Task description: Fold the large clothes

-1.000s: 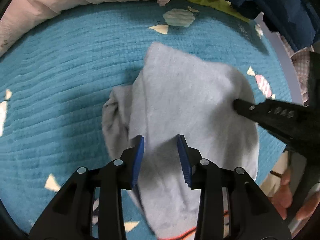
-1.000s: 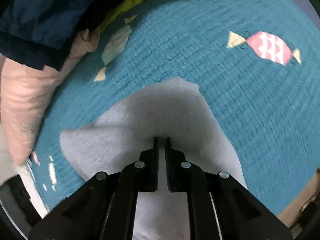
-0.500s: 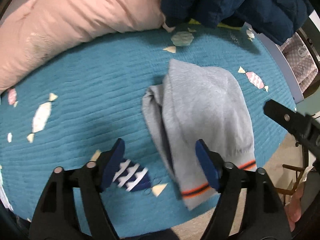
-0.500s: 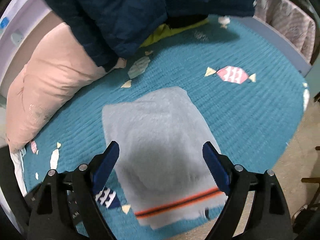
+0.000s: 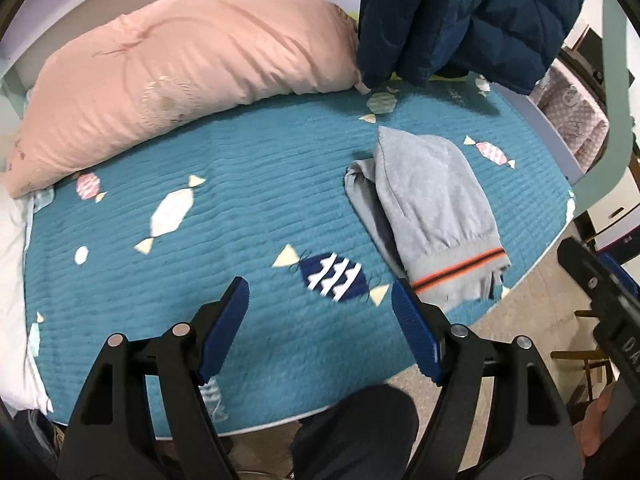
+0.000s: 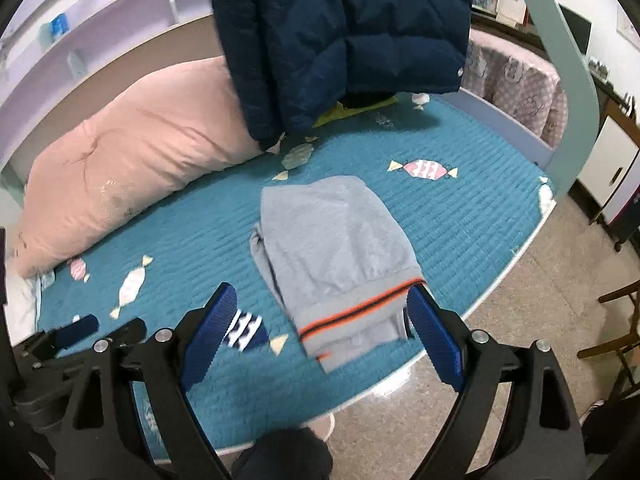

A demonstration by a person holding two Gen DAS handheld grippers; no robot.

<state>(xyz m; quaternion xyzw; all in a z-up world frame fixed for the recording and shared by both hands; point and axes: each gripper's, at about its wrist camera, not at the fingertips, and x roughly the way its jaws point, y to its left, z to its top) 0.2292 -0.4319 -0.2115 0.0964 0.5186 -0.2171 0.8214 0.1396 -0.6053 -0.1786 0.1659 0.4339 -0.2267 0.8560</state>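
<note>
A grey garment lies folded on the teal bed cover, its orange-and-dark striped cuff near the bed's front edge. It also shows in the right wrist view. My left gripper is open and empty, held above the cover to the left of the garment. My right gripper is open and empty, held back above the garment's striped cuff. The right gripper's body shows at the right edge of the left wrist view.
A pink duvet lies along the back of the bed. A dark blue puffer jacket hangs over the far side. A white pillow lies at the left. A wooden chair stands on the floor at right.
Both grippers let go of the grey garment, opened wide and pulled back and up from it. The garment stays folded on the cover.
</note>
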